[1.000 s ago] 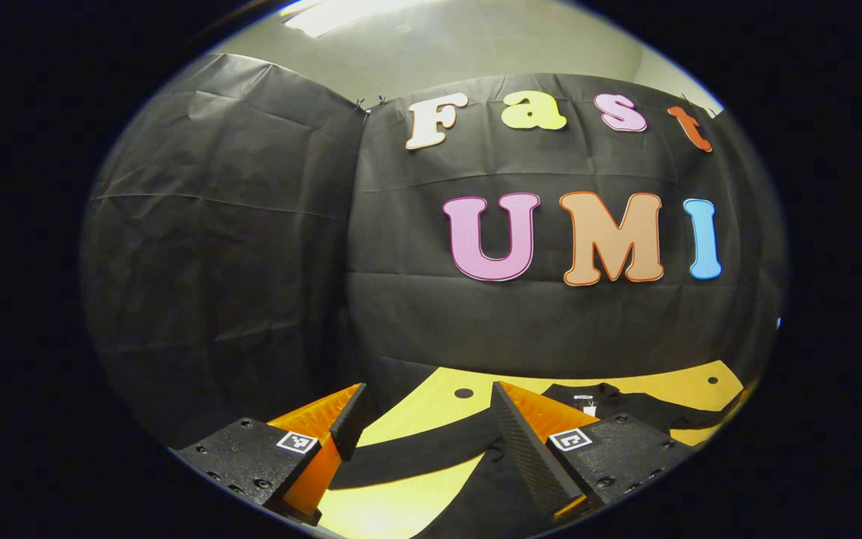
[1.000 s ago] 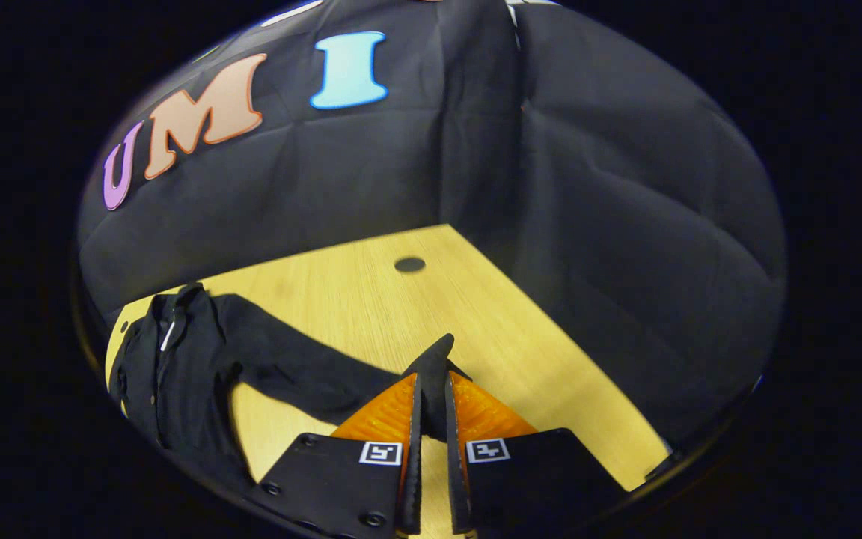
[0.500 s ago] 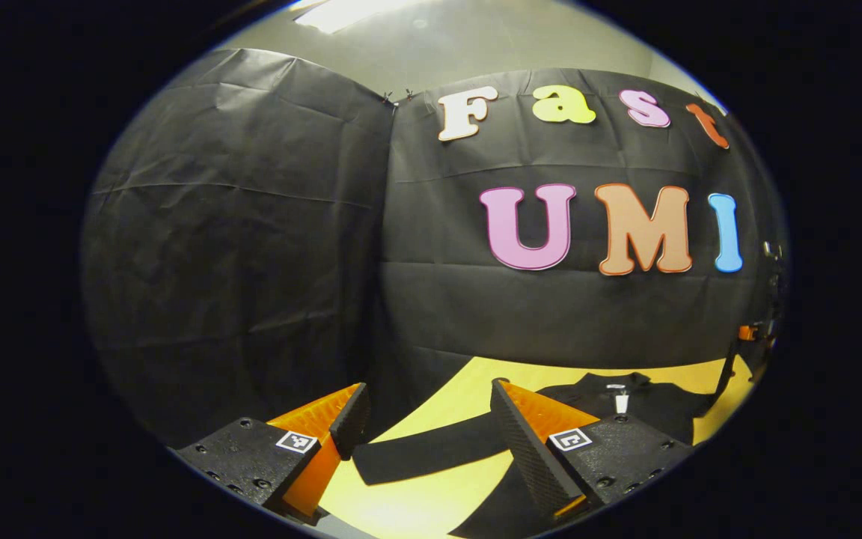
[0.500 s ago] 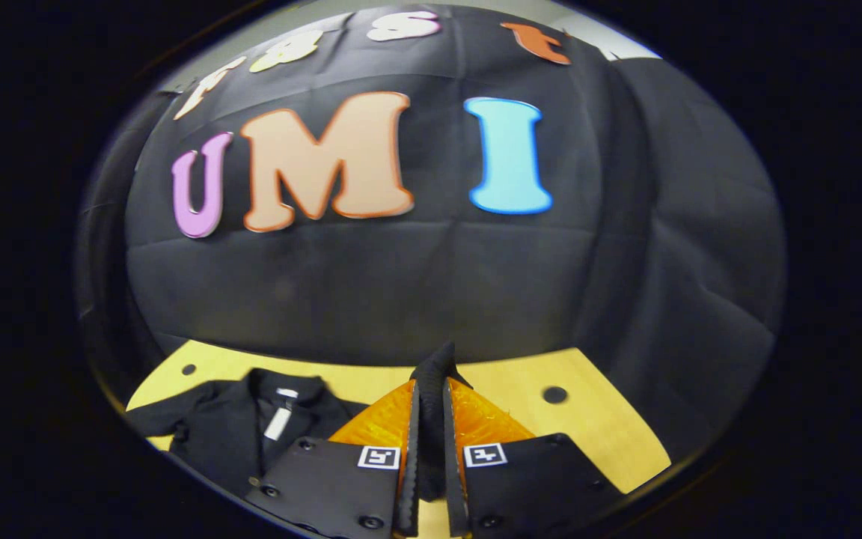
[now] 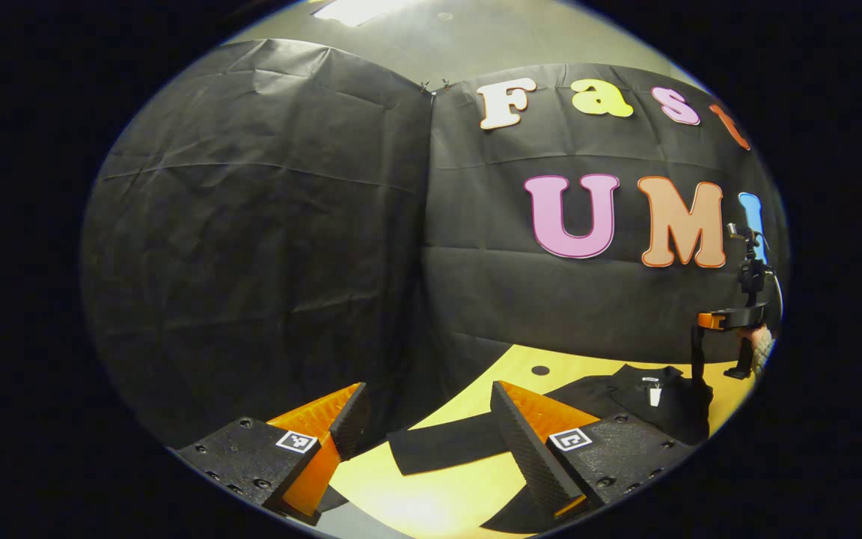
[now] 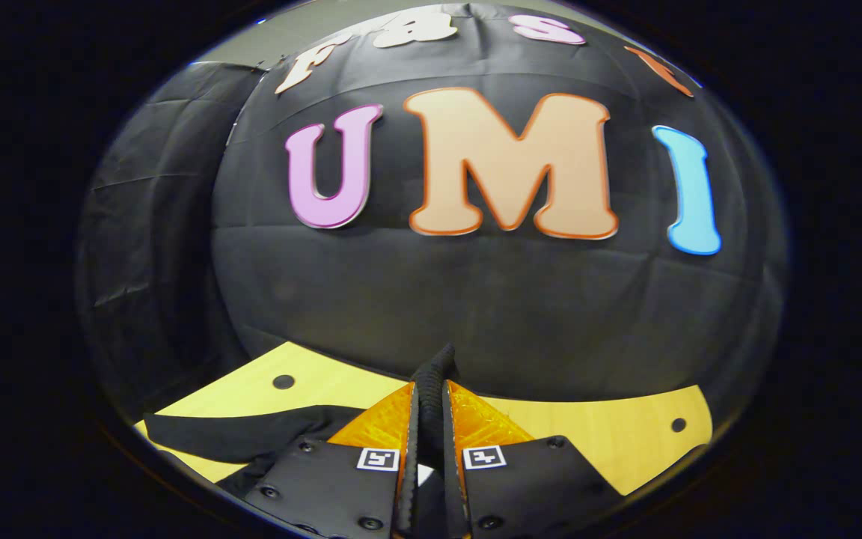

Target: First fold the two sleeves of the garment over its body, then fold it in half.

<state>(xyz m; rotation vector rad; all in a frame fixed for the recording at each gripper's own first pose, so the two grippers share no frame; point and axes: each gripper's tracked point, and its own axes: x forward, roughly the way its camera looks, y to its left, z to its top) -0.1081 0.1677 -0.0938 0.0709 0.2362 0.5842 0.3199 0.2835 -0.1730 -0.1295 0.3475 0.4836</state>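
Observation:
The garment is black with a white neck label and lies on the yellow wooden table. One long sleeve lies flat on the table, just ahead of my left gripper, which is open and holds nothing. My right gripper is shut on the other sleeve's cuff, which sticks up past the fingertips. In the left gripper view the right gripper hangs at the far right above the collar, with the sleeve dangling from it. In the right gripper view the flat sleeve lies at lower left.
Black cloth walls close in the table on the far and left sides. The table top has small round holes. Bare wood stretches to the right in the right gripper view.
My right gripper has lifted the sleeve cuff and carried it left, over the garment's body. The left gripper has drawn away to the left, staying open, so the flat sleeve's end now lies between its fingers.

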